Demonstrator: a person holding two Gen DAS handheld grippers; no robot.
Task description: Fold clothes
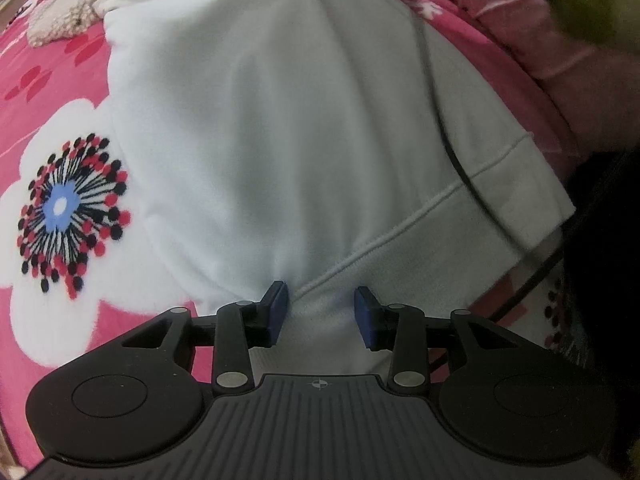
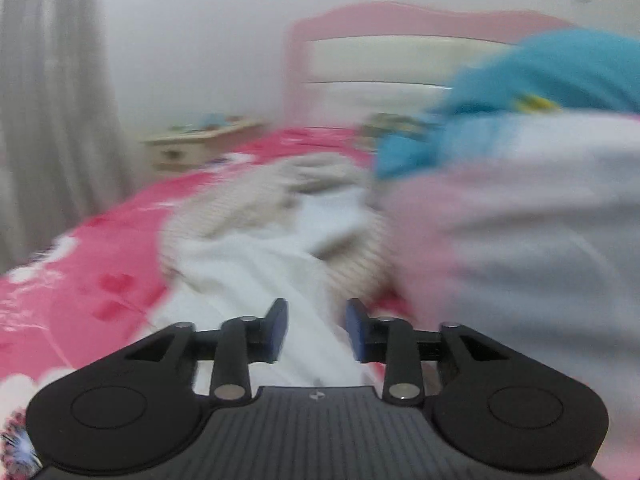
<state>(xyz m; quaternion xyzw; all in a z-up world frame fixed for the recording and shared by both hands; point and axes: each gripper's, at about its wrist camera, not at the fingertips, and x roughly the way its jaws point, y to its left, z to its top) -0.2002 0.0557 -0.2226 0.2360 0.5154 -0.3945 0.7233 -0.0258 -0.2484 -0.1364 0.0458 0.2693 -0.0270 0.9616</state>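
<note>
White sweatshirt spread on a pink floral bedspread

The left gripper [image 1: 321,312] straddles the white sweatshirt [image 1: 280,128] at its hem, pads apart, unclenched. The right gripper [image 2: 316,330], badly blurred, looks released above the bedspread [image 2: 80,272], apparently empty; heaped clothes [image 2: 520,220] rise beside it.
</note>
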